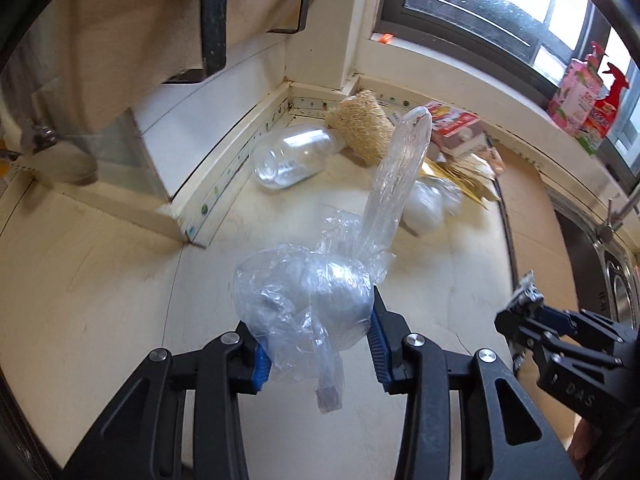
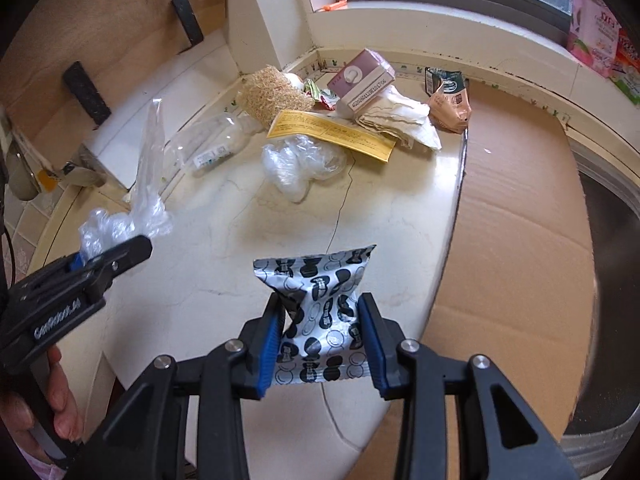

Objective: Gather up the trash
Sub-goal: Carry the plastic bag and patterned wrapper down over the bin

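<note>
The left gripper [image 1: 316,344] was clenched on a crumpled clear plastic bag [image 1: 308,300], raised above the countertop [image 1: 120,280]; the bag hid most of the left pad. The right gripper [image 2: 320,344] grasped a black-and-white snack wrapper [image 2: 320,312], its lower edge cut off behind the blue pads. At 12 o'clock lay remaining trash: a clear bottle [image 1: 292,156], blurred, and a yellow slip [image 2: 332,134], partly covered.

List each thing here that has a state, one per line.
Left gripper: shut on clear plastic bag, lifted.
Right gripper: shut on black-and-white snack wrapper.
Clear plastic bottle: lying on its side.
Pink carton: tipped over.
Yellow paper slip: flat on the counter.
</note>
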